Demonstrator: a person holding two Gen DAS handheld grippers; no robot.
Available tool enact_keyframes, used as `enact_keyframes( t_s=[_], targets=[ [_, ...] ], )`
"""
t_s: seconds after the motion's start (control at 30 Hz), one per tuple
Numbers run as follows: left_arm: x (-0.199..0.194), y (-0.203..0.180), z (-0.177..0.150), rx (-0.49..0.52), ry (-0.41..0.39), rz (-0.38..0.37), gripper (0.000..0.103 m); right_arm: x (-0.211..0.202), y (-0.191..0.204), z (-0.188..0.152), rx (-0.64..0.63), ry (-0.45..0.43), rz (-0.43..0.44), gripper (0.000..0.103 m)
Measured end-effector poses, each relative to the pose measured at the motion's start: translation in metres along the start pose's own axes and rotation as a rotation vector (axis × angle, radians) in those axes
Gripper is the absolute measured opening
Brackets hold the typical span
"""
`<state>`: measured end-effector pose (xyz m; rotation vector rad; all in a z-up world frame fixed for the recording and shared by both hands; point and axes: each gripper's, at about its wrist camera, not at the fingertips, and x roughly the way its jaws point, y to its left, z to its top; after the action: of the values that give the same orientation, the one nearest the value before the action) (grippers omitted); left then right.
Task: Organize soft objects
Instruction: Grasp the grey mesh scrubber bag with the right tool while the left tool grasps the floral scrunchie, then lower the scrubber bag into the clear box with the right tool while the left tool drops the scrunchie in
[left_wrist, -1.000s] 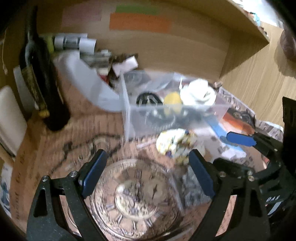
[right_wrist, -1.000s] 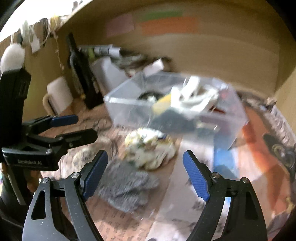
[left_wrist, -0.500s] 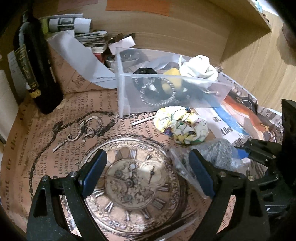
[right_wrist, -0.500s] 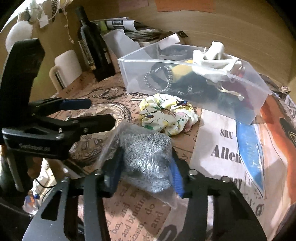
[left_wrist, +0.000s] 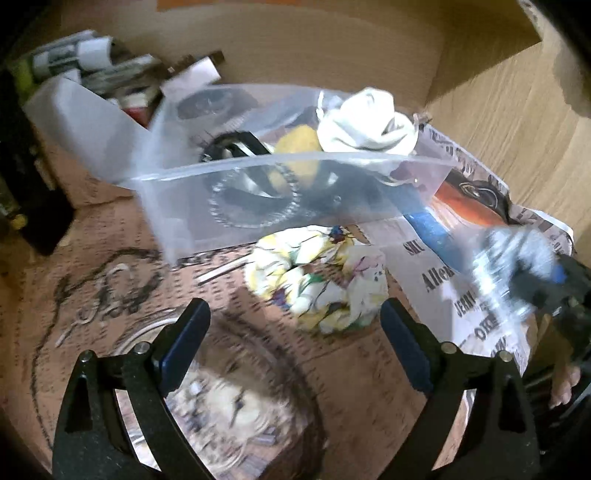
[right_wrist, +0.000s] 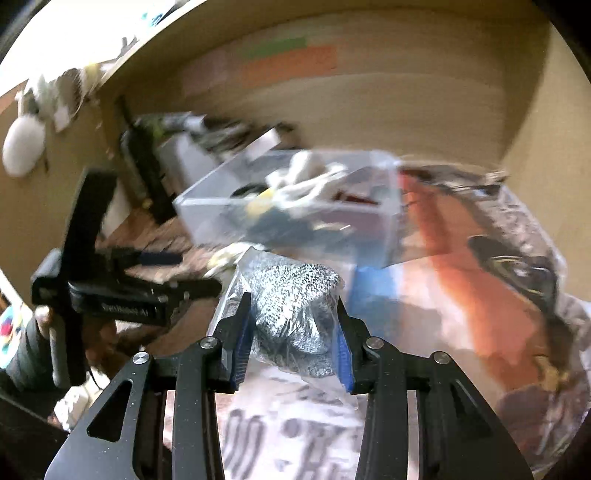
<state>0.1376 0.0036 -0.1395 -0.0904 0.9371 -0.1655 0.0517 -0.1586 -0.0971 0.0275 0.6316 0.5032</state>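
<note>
Right gripper (right_wrist: 293, 349) clamped narrowly on a speckled grey-and-white knitted bundle sealed in a crinkly clear plastic bag (right_wrist: 291, 310), jaws pressing its two flanks, bag held at lower centre of the right wrist frame. Long axis of the bundle running away from the camera, rounded end pointing up-frame toward a clear rectangular plastic bin (right_wrist: 295, 210). Seen again as a grey blur at the right edge of the left wrist frame (left_wrist: 517, 254), raised off the printed paper.

Left gripper (left_wrist: 295, 347) spread wide, jaws holding nothing, hovering over the counter covered in brown newspaper-print paper with a clock-face design (left_wrist: 110, 229). Just beyond the fingertips, centre of that frame, a crumpled yellow-and-white floral fabric scrunchie (left_wrist: 317, 280), puffy and ring-shaped, lying flat just in front of the bin's near wall (left_wrist: 258, 199).

Inside the bin: a white bunched cloth (left_wrist: 369, 125) heaped at the upper right rim, a soft yellow round piece (left_wrist: 299, 147) beside it, a beaded ring (left_wrist: 255, 203) against the translucent wall.
</note>
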Motion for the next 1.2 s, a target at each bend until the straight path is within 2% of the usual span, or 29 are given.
enact_keyframes(
  t_s=[0.27,0.43,0.53,0.6,0.63,0.7,0.77,1.0,1.2],
  targets=[
    [0.036,-0.014,0.021,0.017,0.076,0.009,0.094,-0.010,-0.022,0.004,0.050,-0.045,-0.024,0.035],
    [0.042,-0.020,0.026,0.025,0.058,0.026,0.093,-0.008,-0.028,0.006,0.059,-0.054,-0.017,0.035],
    [0.040,-0.021,0.024,0.037,0.036,0.034,0.076,-0.008,-0.030,0.008,0.064,-0.064,-0.014,0.035],
    [0.037,-0.022,0.022,0.039,0.026,0.019,0.060,-0.009,-0.030,0.010,0.065,-0.071,-0.012,0.035],
    [0.035,-0.023,0.020,0.042,0.022,0.016,0.057,-0.009,-0.030,0.010,0.066,-0.074,-0.012,0.035],
    [0.033,-0.026,0.019,0.053,0.017,0.015,0.043,-0.008,-0.030,0.011,0.067,-0.075,-0.012,0.035],
    [0.029,-0.030,0.016,0.069,0.017,0.012,0.036,-0.007,-0.030,0.012,0.069,-0.075,-0.011,0.035],
    [0.004,-0.049,0.005,0.122,-0.050,0.024,0.029,-0.007,-0.030,0.017,0.063,-0.086,-0.013,0.035],
    [-0.038,-0.052,0.006,0.118,-0.169,0.041,0.029,-0.010,-0.028,0.027,0.051,-0.116,-0.008,0.035]
  ],
)
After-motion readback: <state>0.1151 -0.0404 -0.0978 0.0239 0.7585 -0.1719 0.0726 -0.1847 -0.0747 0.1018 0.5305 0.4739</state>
